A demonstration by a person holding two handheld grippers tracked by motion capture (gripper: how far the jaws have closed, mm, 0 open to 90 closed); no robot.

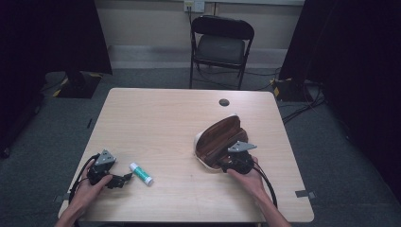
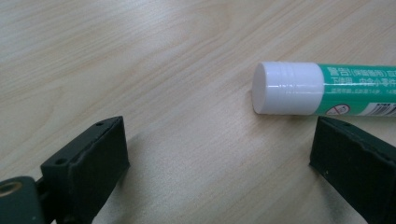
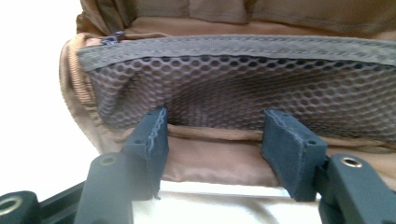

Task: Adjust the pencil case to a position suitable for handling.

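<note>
Pale wood table (image 1: 165, 123): I note the glue stick (image 1: 141, 173) lying flat just right of my left gripper (image 1: 124, 179), long axis slanting away, jaws wide and empty, while my right gripper (image 1: 225, 165), part-open, straddles the pouch (image 1: 220, 137) rim without a sure grip

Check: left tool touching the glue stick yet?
Apart. The left gripper view shows the left tool open, bare table between its jaws; the glue stick lies just beyond the right-hand jaw, a sliver of wood between them.

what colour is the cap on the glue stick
White, on a green tube; the glue stick shows best in the left gripper view.
</note>
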